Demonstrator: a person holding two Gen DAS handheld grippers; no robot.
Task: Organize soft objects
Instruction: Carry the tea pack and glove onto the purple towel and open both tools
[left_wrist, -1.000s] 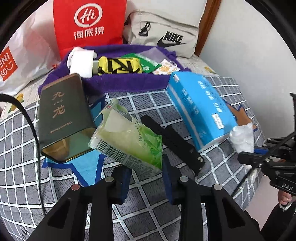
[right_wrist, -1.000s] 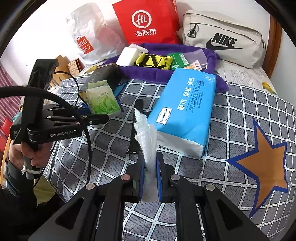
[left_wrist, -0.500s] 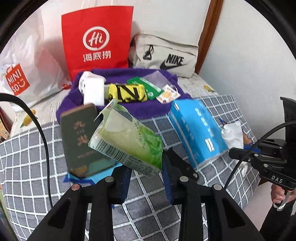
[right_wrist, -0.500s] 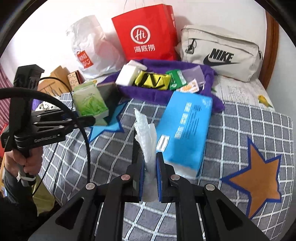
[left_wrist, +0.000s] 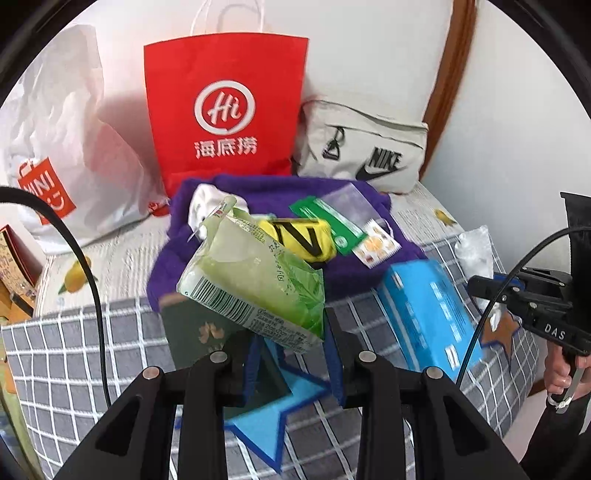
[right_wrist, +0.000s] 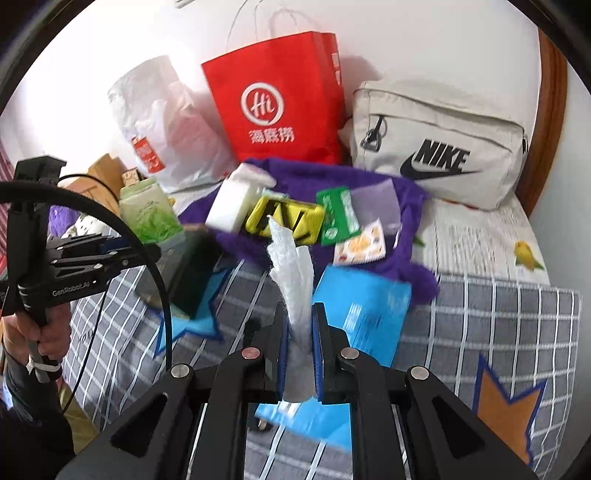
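Left gripper (left_wrist: 291, 354) clamped a crinkly green tissue pack (left_wrist: 255, 284), glossy plastic, tilted, held above the grey checked bedspread (left_wrist: 74, 354). Right gripper (right_wrist: 299, 350) was pinched shut on a crumpled white tissue (right_wrist: 291, 273), upright, fibrous edges. Only the right view showed the left hand (right_wrist: 44, 336) on its handle; the left view alone showed a dark green box (left_wrist: 192, 332) half hidden under the pack. Blue tissue pack (right_wrist: 365, 306) lay on the bed, purple fleece cloth (left_wrist: 266, 188) behind holding small packets, red paper bag (left_wrist: 225, 107) and beige Nike bag (right_wrist: 439, 147) at the wall.
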